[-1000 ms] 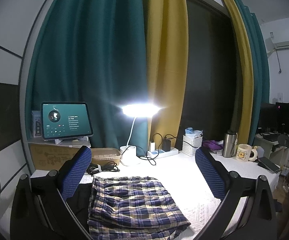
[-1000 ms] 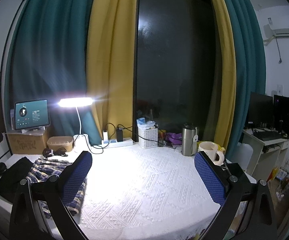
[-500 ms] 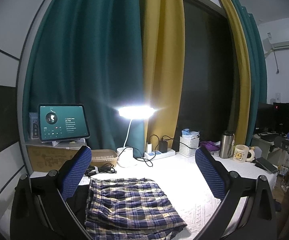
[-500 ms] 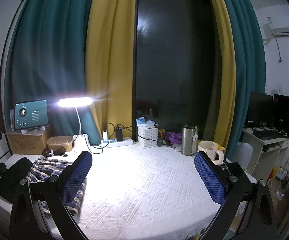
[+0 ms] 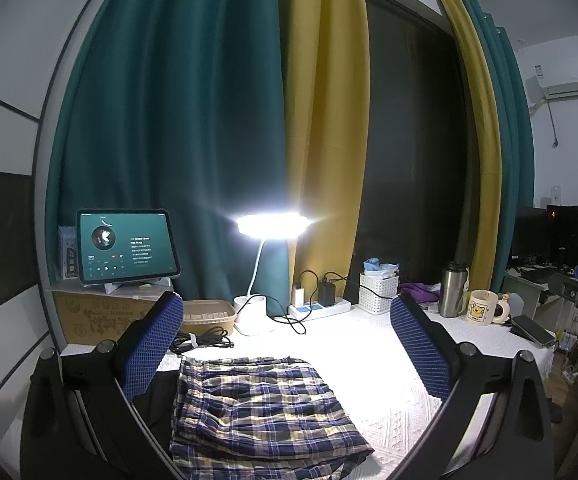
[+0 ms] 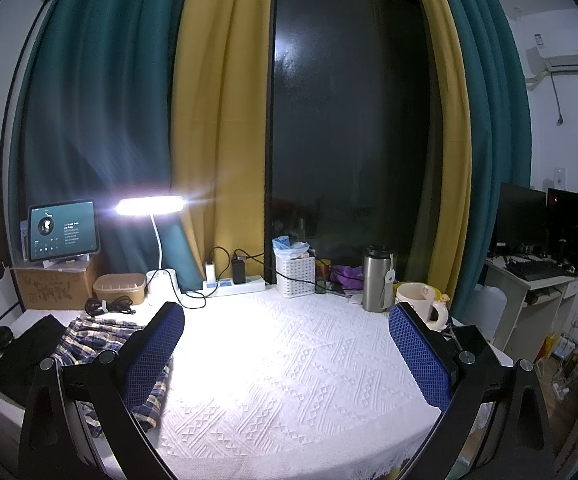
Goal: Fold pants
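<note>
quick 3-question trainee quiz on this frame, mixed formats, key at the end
1. True or false: the left tool is shut on the plaid pants.
2. Multiple choice: what lies directly beside the plaid pants, on their left in the right wrist view? A) a dark garment B) a phone C) a towel
3. Fill in: the steel flask stands next to the cream ____, near the table's right end.

Key:
1. False. Both the left tool and the right tool are open and hold nothing.
2. A, the dark garment.
3. mug.
</note>
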{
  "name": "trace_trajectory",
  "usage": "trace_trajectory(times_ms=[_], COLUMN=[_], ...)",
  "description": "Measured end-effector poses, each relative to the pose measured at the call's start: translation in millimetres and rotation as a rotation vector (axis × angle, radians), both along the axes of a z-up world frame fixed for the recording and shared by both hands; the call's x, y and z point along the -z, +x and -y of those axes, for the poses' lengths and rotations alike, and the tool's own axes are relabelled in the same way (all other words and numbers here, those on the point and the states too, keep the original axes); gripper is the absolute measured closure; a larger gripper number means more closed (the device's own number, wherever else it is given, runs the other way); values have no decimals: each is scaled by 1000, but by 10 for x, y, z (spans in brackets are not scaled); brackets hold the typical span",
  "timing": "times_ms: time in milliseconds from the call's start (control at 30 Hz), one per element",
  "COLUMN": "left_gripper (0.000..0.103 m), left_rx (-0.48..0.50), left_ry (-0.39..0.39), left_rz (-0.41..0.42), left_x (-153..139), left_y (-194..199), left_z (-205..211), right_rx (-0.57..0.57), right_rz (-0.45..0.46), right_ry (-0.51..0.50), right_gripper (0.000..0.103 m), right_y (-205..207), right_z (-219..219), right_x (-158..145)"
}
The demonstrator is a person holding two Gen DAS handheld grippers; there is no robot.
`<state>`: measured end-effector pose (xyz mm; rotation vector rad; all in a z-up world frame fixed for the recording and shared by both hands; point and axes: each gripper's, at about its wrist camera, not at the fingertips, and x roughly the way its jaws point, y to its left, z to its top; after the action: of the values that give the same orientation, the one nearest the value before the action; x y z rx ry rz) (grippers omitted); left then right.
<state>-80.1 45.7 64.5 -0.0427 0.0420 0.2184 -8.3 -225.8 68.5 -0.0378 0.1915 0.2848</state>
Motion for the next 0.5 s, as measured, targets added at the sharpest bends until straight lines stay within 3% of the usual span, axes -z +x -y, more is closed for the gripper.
trace_trajectory(times_ms=[500], left_gripper=[1], left_rx=[2], left_ry=[1], left_rz=[-1], left_x=[-10], left_y=[-6], left_z=[1], right_rx=[-1], right_rz=[-2], right_ry=[-1], right_gripper=[1], right_y=[12], right_z=[4], right_x=[1])
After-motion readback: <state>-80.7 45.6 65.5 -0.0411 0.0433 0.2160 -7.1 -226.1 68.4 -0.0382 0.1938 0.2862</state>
